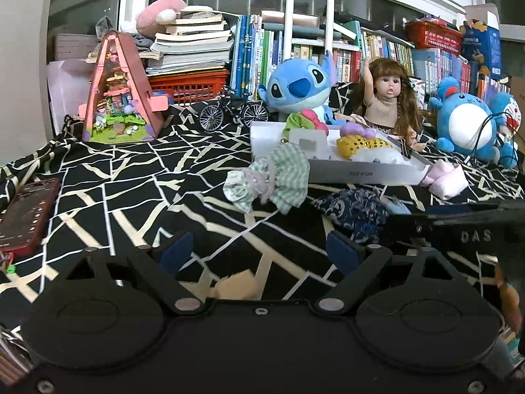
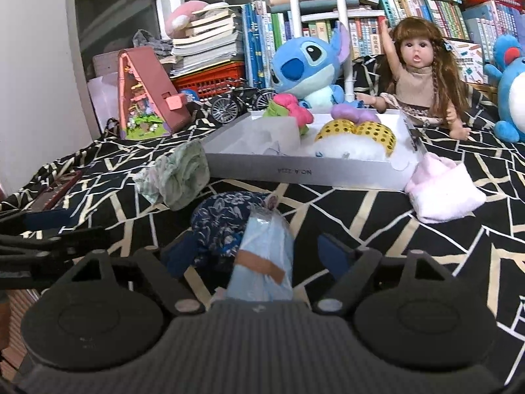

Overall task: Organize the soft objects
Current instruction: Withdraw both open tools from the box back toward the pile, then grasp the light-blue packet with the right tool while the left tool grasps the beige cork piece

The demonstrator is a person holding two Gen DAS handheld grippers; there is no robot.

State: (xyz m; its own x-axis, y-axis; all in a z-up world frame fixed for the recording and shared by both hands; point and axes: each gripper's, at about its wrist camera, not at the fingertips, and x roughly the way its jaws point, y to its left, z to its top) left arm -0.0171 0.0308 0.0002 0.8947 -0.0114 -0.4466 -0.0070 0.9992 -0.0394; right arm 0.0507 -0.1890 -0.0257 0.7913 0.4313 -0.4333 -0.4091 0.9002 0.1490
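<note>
crumpled navy floral pouch (image 2: 226, 220)

Toy bicycle (image 1: 233, 111) beside phone (image 1: 26, 215)

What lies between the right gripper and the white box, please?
In the right wrist view, a dark blue floral cloth with a light blue item on it lies before the right gripper; beyond, bare patterned bedspread reaches the white box.

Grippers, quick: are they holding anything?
Left gripper: open, holding nothing.
Right gripper: open around the light blue plastic packet, not gripping.
</note>
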